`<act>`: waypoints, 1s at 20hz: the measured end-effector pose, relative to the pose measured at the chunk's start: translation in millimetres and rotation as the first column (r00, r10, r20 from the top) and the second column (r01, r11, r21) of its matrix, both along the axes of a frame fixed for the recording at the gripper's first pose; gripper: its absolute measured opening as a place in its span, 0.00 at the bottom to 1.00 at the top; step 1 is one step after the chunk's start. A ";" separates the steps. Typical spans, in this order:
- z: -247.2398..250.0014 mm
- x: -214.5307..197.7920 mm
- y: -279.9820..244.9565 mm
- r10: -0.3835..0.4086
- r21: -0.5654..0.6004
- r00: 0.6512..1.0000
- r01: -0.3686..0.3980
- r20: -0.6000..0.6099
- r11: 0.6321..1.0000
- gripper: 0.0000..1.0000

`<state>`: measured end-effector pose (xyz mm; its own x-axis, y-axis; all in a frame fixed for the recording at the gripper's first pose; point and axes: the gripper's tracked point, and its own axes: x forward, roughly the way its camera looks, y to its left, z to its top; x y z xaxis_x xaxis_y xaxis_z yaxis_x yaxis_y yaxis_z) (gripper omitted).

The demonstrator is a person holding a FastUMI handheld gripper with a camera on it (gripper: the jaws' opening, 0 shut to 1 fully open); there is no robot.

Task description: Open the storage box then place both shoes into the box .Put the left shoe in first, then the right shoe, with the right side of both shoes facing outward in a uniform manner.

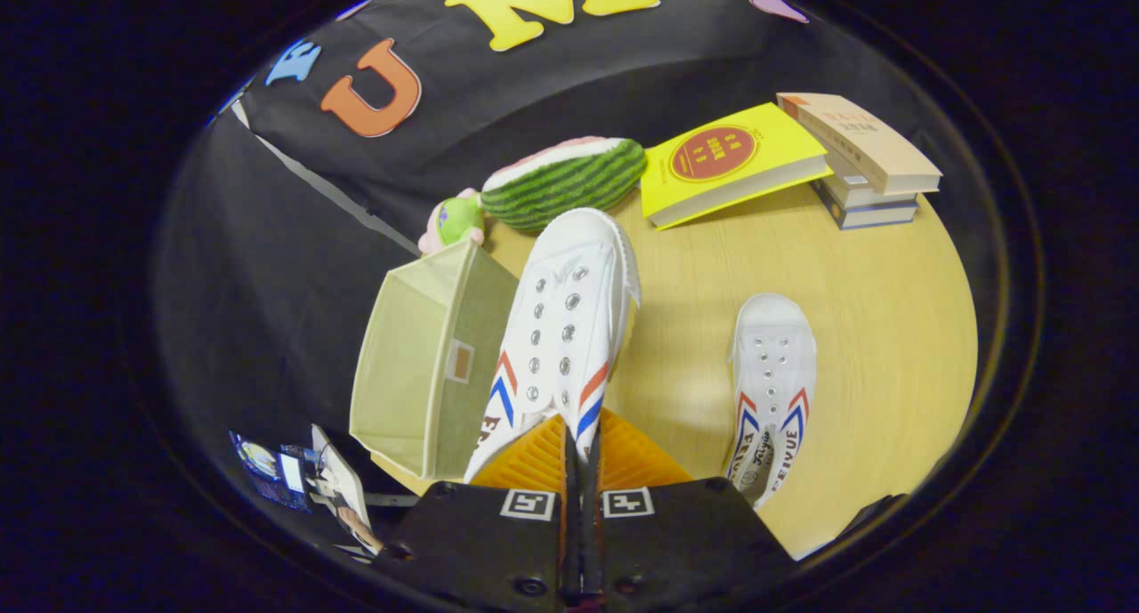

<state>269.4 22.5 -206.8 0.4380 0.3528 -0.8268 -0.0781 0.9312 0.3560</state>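
Tool (580, 457) pinched tight on the white shoe (565, 328), lifted beside the open storage box (427, 364) on its left. The thin edge grip could let it twist or slip. The second shoe (772, 382) waits right on the counter (872, 328); far off, a watermelon plush (569, 181) and stacked books (801, 155), well clear.

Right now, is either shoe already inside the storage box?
No: one shoe is held in the gripper beside the open storage box, the other shoe lies on the table.

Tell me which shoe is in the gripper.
The shoe beside the box, clamped in the gripper; the other shoe lies on the table.
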 end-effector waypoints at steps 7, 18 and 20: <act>38.4 5.2 87.8 0.019 0.082 0.997 -0.026 0.079 0.996 0.06; -21.3 5.5 212.2 0.091 0.028 0.995 -0.092 0.045 0.995 0.06; -38.9 2.9 225.4 0.090 0.014 0.996 -0.091 0.023 0.996 0.06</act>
